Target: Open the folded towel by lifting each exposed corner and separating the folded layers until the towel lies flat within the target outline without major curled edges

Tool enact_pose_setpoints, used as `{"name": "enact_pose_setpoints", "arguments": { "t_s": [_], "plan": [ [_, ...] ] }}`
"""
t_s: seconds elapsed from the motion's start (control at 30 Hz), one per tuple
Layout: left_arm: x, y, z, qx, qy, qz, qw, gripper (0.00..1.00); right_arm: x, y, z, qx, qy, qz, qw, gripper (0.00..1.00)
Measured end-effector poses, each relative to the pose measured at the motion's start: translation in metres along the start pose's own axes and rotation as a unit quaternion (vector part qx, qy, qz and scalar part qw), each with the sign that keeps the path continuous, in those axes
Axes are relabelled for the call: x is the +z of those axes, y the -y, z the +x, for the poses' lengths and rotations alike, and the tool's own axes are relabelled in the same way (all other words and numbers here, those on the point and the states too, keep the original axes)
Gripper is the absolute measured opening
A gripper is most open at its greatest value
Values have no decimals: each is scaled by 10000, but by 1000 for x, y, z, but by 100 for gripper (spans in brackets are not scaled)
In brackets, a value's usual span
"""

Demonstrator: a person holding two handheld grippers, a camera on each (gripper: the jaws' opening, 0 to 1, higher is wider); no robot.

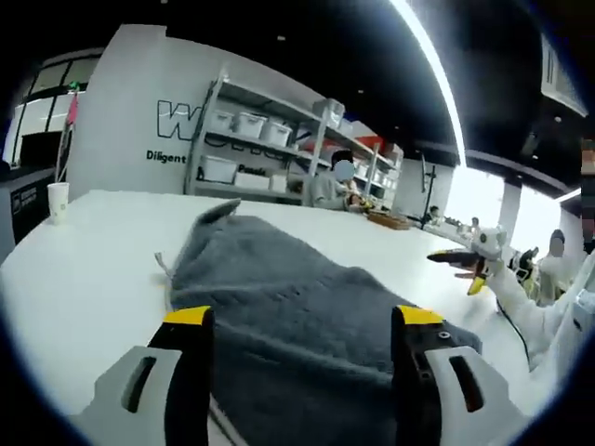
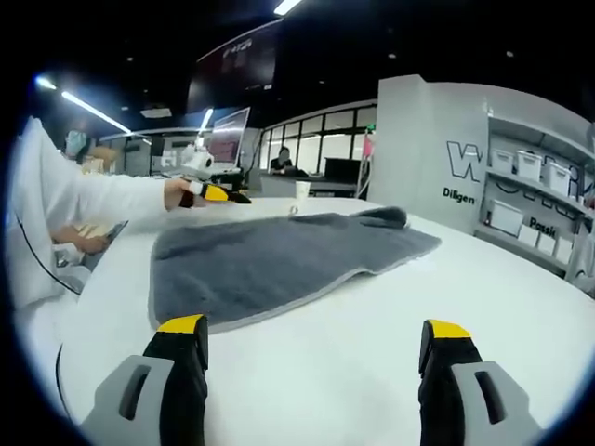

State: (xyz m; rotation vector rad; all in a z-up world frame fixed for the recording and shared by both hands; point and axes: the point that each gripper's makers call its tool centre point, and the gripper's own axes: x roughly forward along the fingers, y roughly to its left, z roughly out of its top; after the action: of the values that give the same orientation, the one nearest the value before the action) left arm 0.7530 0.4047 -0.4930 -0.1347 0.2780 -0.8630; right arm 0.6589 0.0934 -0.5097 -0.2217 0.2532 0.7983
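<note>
A grey towel (image 1: 297, 297) lies spread on the white table (image 1: 93, 279), with one far corner (image 1: 218, 212) curled up. My left gripper (image 1: 303, 321) hovers open over the towel's near end, nothing between its fingers. In the left gripper view the right gripper (image 1: 468, 263) hangs off the towel's right side, held by a white-sleeved hand. From the right gripper view the towel (image 2: 279, 260) lies ahead, and my right gripper (image 2: 314, 327) stands open over bare table (image 2: 465, 279), short of its pale long edge. The left gripper (image 2: 212, 192) shows at the towel's far left end.
A paper cup (image 1: 58, 202) stands near the table's far left edge, also visible as the cup (image 2: 302, 190) behind the towel. Shelves with white bins (image 1: 270, 149) line the back wall. People sit at the table's far end (image 1: 339, 186).
</note>
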Motion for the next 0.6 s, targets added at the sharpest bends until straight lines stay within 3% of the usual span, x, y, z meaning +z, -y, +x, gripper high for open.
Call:
{"name": "enact_pose_setpoints", "arguments": {
  "t_s": [0.17, 0.4, 0.6],
  "plan": [
    [-13, 21, -7, 62, 44, 18, 10000, 99, 3, -1, 0, 23, 39, -42, 10000, 95],
    [-22, 39, -16, -79, -107, 207, 9997, 100, 3, -1, -1, 28, 46, -37, 10000, 95],
    [-18, 48, -18, -152, -104, 289, 9994, 100, 3, -1, -1, 30, 41, -38, 10000, 95]
  ]
}}
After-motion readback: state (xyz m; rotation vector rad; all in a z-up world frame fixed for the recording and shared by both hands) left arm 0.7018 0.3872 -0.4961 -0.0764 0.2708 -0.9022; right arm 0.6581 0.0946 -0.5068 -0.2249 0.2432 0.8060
